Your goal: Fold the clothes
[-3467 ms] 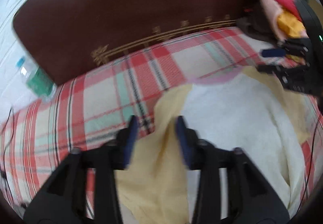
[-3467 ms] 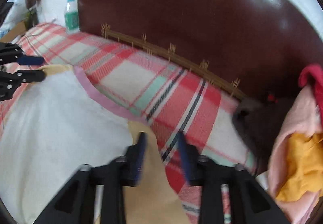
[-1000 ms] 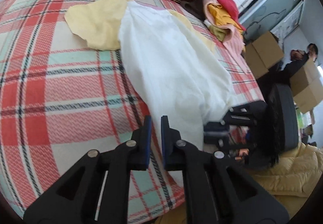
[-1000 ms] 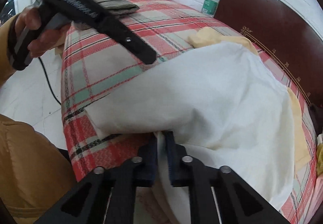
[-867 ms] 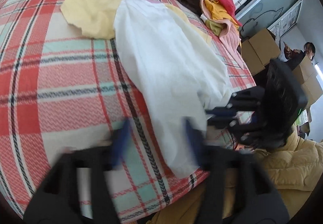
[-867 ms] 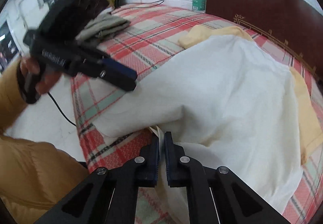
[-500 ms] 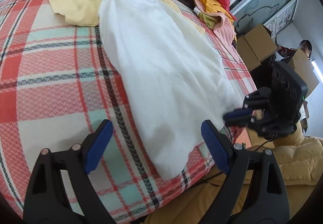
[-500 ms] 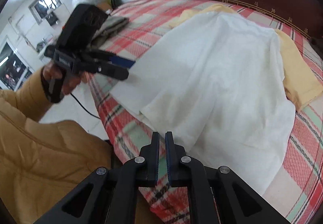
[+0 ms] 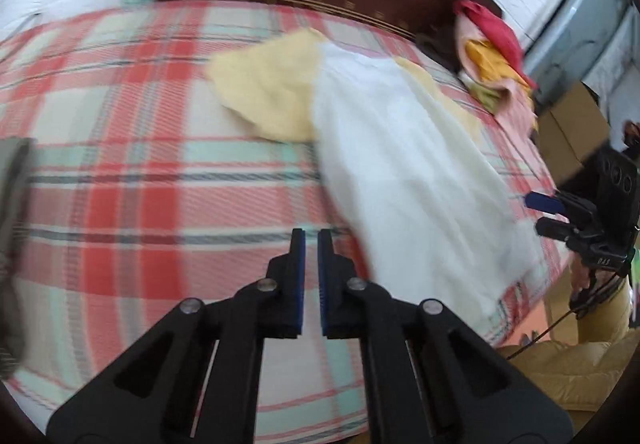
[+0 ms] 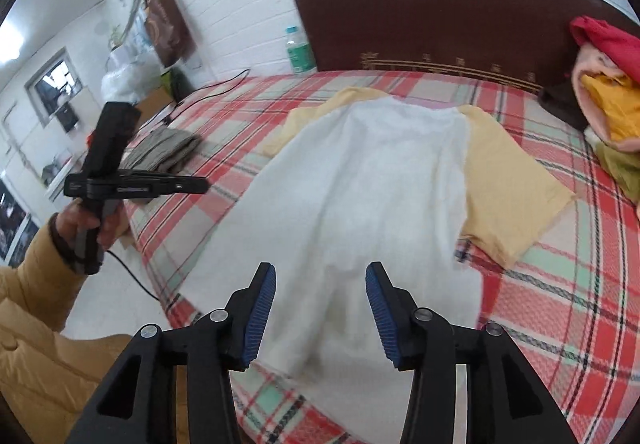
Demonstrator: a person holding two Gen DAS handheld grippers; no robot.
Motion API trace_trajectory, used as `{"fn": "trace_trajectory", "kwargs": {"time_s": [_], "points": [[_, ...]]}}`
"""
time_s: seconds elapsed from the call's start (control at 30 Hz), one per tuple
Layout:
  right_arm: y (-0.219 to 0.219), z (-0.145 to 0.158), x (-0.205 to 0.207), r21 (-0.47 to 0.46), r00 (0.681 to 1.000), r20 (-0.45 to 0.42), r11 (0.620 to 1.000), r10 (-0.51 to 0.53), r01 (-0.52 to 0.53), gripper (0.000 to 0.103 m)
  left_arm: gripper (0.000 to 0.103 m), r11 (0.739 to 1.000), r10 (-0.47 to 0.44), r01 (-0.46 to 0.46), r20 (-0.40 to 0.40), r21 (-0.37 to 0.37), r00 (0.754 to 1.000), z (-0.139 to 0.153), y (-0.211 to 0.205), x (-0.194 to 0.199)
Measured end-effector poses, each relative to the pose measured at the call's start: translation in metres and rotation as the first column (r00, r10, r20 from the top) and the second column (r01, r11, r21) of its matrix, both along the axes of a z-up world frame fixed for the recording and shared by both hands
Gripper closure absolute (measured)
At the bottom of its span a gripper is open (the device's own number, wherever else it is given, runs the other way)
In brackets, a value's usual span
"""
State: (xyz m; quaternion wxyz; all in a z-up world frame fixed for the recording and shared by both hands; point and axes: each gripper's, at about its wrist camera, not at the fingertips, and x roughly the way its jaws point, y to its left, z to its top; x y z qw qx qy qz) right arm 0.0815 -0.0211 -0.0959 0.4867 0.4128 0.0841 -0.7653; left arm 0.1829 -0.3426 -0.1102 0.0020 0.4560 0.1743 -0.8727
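White shirt (image 10: 360,195) with yellow sleeves lies flat on the plaid bed (image 10: 560,284), long axis running from hem at the near edge to collar by the headboard. Right tongs (image 10: 320,308) spread wide, empty, over the hem. Left tongs (image 9: 311,276) nearly closed, empty, off to the shirt's left.

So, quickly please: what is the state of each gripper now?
Left gripper: shut, holding nothing.
Right gripper: open, empty, above the white T-shirt with yellow sleeves.
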Motion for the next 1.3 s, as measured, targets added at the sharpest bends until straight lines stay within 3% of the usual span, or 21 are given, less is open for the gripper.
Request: {"fn": "trace_trajectory", "kwargs": {"time_s": [0.07, 0.13, 0.2, 0.23, 0.37, 0.67, 0.7, 0.73, 0.77, 0.8, 0.83, 0.9, 1.0, 1.17, 1.2, 1.3], "points": [[0.013, -0.003, -0.015, -0.011, 0.998, 0.030, 0.998, -0.060, 0.061, 0.055, 0.095, 0.999, 0.032, -0.032, 0.005, -0.016, 0.999, 0.003, -0.015, 0.007], [0.010, -0.003, -0.017, -0.013, 0.998, 0.030, 0.998, -0.059, 0.059, 0.055, 0.085, 0.998, -0.017, 0.016, 0.015, 0.063, 1.000, -0.004, -0.012, 0.009], [-0.006, -0.001, -0.009, -0.007, 1.000, 0.013, 1.000, 0.002, -0.002, 0.055, 0.021, 0.997, -0.027, 0.027, 0.003, 0.068, 1.000, -0.009, -0.001, 0.010], [-0.017, 0.000, -0.002, -0.001, 0.999, 0.003, 0.999, 0.048, -0.048, 0.055, 0.013, 0.998, -0.021, 0.021, -0.011, 0.066, 1.000, -0.011, 0.004, 0.011], [-0.088, -0.007, 0.045, 0.067, 0.961, -0.047, 0.961, 0.273, -0.269, 0.047, 0.013, 0.992, 0.030, -0.021, -0.067, 0.126, 0.997, -0.015, 0.007, 0.014], [-0.169, -0.051, 0.039, 0.211, 0.966, -0.092, 0.953, 0.242, -0.219, 0.042, 0.013, 0.986, 0.125, -0.119, -0.046, 0.113, 0.991, -0.021, -0.016, 0.057], [-0.178, -0.056, 0.039, 0.227, 0.966, -0.097, 0.950, 0.239, -0.213, 0.044, 0.013, 0.985, 0.130, -0.124, -0.040, 0.119, 0.991, -0.024, -0.018, 0.063], [-0.187, -0.060, 0.038, 0.242, 0.966, -0.103, 0.948, 0.236, -0.206, 0.057, 0.013, 0.984, 0.130, -0.125, -0.035, 0.124, 0.991, -0.026, -0.018, 0.067], [-0.196, -0.065, 0.038, 0.258, 0.966, -0.108, 0.945, 0.234, -0.200, 0.062, 0.013, 0.984, 0.127, -0.122, -0.031, 0.130, 0.991, -0.028, -0.018, 0.070], [-0.202, -0.069, 0.036, 0.260, 0.968, -0.103, 0.946, 0.229, -0.196, 0.076, 0.013, 0.984, 0.121, -0.116, -0.029, 0.139, 0.992, -0.031, -0.017, 0.072], [-0.199, -0.066, 0.030, 0.208, 0.975, -0.051, 0.957, 0.218, -0.203, 0.095, 0.013, 0.984, 0.104, -0.099, -0.031, 0.151, 0.994, -0.032, -0.014, 0.073], [-0.192, -0.061, 0.017, 0.102, 0.978, 0.055, 0.973, 0.202, -0.207, 0.096, 0.013, 0.984, 0.060, -0.052, -0.042, 0.173, 0.997, -0.034, -0.006, 0.072], [-0.181, -0.054, -0.002, -0.056, 0.957, 0.214, 0.981, 0.196, -0.188, 0.096, 0.013, 0.977, -0.037, 0.052, -0.075, 0.206, 0.996, -0.034, 0.012, 0.066], [-0.164, -0.041, -0.033, -0.302, 0.859, 0.459, 0.949, 0.229, -0.091, 0.095, 0.013, 0.949, -0.169, 0.207, -0.170, 0.236, 0.971, -0.027, 0.035, 0.051], [-0.162, -0.040, -0.037, -0.332, 0.835, 0.495, 0.940, 0.238, -0.071, 0.095, 0.013, 0.948, -0.179, 0.219, -0.182, 0.233, 0.967, -0.027, 0.037, 0.048], [-0.176, -0.060, -0.031, -0.252, 0.823, 0.525, 0.964, 0.214, -0.090, 0.092, 0.013, 0.956, -0.147, 0.181, -0.156, 0.231, 0.977, -0.037, 0.033, 0.036]]}}
